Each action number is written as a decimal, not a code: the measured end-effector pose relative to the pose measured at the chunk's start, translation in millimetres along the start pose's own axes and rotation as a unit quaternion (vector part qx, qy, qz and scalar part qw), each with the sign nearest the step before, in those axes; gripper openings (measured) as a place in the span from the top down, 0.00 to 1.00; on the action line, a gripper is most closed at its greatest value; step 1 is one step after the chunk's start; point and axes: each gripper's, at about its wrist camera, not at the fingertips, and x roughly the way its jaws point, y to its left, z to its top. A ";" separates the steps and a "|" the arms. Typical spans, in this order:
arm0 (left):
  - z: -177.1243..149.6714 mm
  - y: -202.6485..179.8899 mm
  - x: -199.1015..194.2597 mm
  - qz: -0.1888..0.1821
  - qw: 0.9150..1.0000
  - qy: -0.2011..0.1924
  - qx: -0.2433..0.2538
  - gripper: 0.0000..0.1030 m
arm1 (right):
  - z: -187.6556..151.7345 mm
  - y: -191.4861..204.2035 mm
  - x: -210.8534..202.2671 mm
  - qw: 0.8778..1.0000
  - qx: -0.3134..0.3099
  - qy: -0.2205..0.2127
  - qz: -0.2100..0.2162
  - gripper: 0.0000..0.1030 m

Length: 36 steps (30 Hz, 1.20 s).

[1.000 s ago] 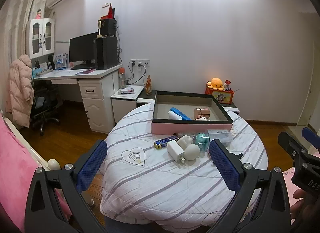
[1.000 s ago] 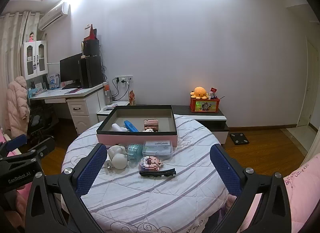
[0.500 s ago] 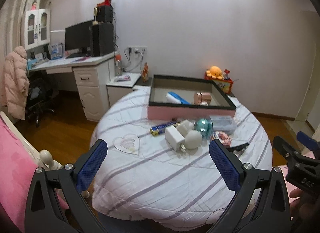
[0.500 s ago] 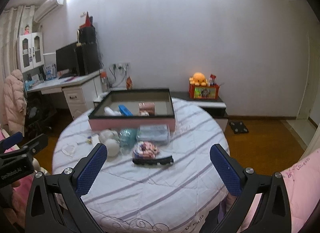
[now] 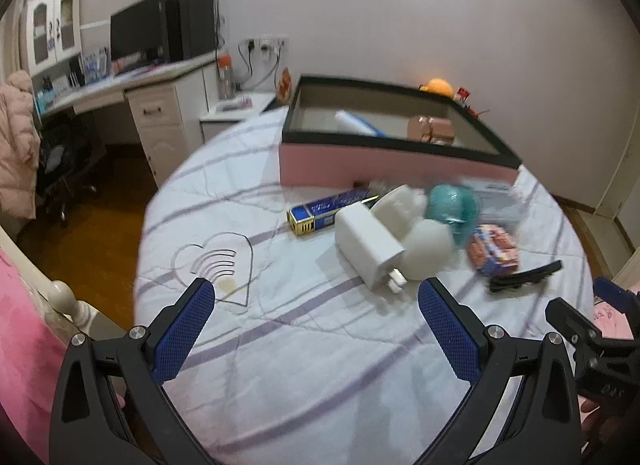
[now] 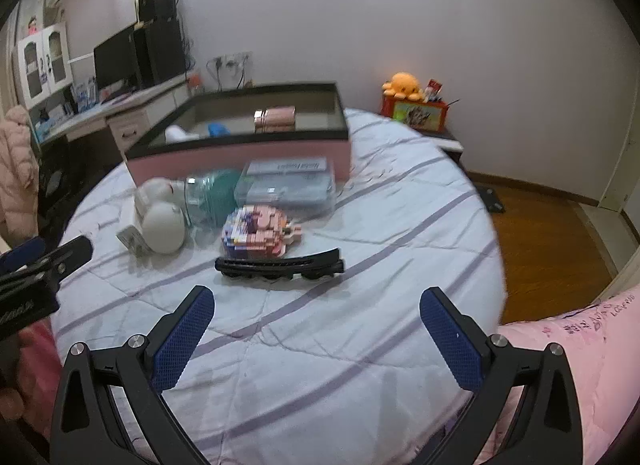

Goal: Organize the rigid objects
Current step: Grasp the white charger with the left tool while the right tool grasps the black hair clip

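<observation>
Only a few bits sit in the pink box; the hair clip, charger and others wait on the table, both tools wide, empty.

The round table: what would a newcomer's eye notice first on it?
First, the large pink box with a black rim at the far side of the round table with a striped white cover. In front of it lies a cluster of small items, with a long black hair clip nearest. Both grippers, the left gripper and the right gripper, hover open with blue-padded fingers.

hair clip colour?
Black; the hair clip shows best in the right wrist view.
</observation>
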 end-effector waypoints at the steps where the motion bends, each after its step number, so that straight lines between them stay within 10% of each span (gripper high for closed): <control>1: 1.1 0.7 5.5 -0.002 1.000 0.006 -0.002 0.00 | 1.2 1.8 5.9 1.000 -0.003 0.004 0.003 0.00; 20: 18.8 6.2 52.1 -0.026 0.998 0.034 -0.045 0.00 | 13.4 12.1 54.2 0.999 -0.009 0.042 0.018 0.00; 36: 24.1 -2.0 62.8 -0.063 0.996 0.049 -0.029 0.65 | 19.4 21.9 68.1 0.998 -0.008 0.064 0.007 0.00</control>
